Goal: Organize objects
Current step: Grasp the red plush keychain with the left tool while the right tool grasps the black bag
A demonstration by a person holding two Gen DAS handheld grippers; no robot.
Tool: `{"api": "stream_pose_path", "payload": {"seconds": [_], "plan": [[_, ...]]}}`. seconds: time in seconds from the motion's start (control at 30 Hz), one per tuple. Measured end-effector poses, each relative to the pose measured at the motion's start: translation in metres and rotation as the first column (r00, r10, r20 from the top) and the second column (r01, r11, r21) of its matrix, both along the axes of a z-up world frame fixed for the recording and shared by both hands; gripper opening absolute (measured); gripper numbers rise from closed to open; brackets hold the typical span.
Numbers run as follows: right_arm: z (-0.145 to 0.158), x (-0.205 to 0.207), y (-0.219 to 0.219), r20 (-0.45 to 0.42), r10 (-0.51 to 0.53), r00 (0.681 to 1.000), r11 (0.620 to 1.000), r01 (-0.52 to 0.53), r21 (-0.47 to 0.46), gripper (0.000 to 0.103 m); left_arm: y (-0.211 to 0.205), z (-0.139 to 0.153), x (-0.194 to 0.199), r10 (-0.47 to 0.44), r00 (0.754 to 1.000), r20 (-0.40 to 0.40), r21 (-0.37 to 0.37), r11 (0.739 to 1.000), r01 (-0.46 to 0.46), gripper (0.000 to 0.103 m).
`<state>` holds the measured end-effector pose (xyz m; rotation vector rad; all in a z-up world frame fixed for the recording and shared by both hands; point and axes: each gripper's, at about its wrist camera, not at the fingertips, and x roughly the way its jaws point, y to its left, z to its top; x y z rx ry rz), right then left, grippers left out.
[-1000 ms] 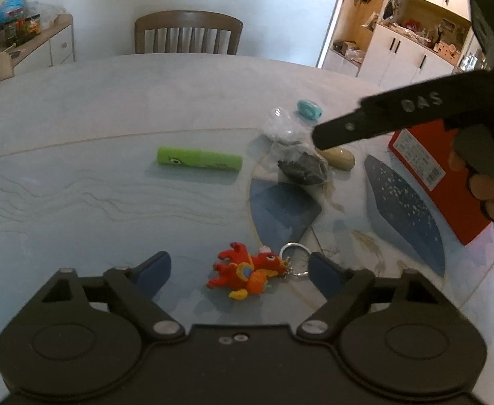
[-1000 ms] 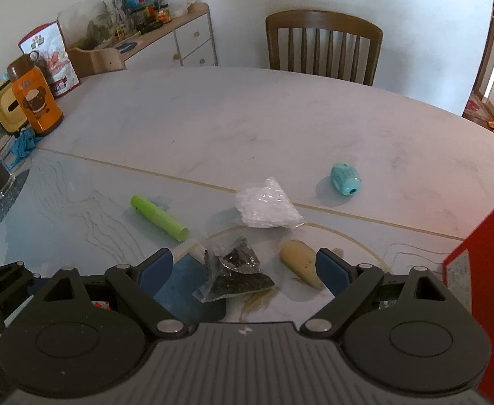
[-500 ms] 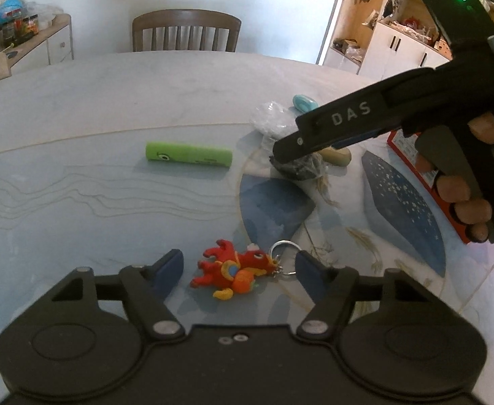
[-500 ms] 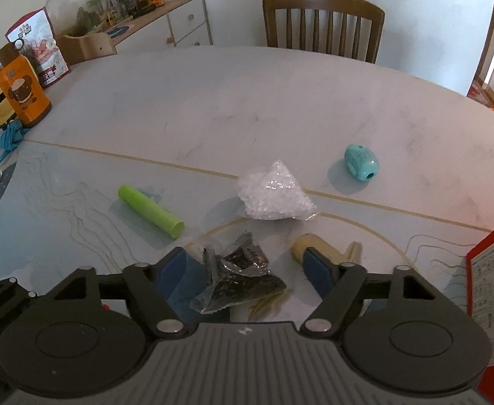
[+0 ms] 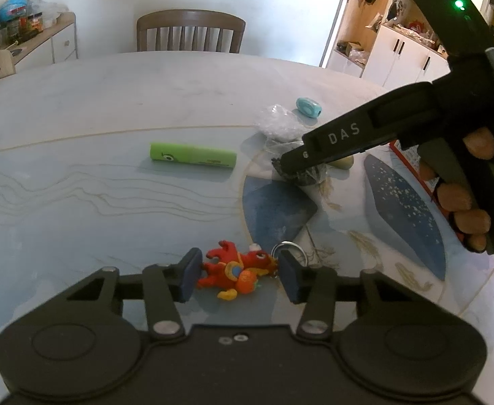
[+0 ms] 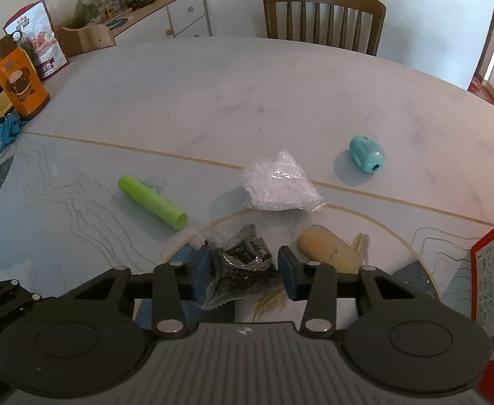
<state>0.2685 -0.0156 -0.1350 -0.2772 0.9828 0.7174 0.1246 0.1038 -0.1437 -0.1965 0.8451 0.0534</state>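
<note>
Left wrist view: the left hand-held gripper (image 5: 237, 278) stands open around the red keychain toy (image 5: 237, 270) on the counter (image 5: 112, 101). Right wrist view: the right hand-held gripper (image 6: 245, 270) stands open, its pads flanking the dark-filled plastic bag (image 6: 243, 266) beside a green tube (image 6: 152, 201).

This is looking like a home dining room. A large round marble-patterned table (image 6: 247, 101) is filling most of both frames, with a wooden chair (image 6: 324, 13) standing at its far edge. At the upper left a sideboard (image 6: 166, 10) is carrying jars, toys and snack packets, and at the upper right of the left view white cabinets (image 5: 405, 57) and open shelves are holding household clutter.
</note>
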Motion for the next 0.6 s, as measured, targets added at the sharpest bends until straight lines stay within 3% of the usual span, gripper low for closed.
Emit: {"api": "stream_pose_path", "payload": {"seconds": [0.2,0.6], "plan": [[0.008,-0.006,-0.009,0.007,-0.009,1.0,1.0,0.009,0.003,0.029,0.002,0.001,0.0,0.009,1.0,-0.003,-0.012,1.0,-0.009,0.047],[0.043,-0.029,-0.049,0.003,-0.052,0.999,0.996,0.051,0.071,0.029,0.0,0.02,-0.008,0.02,1.0,0.016,-0.03,0.999,-0.02,0.047]]}}
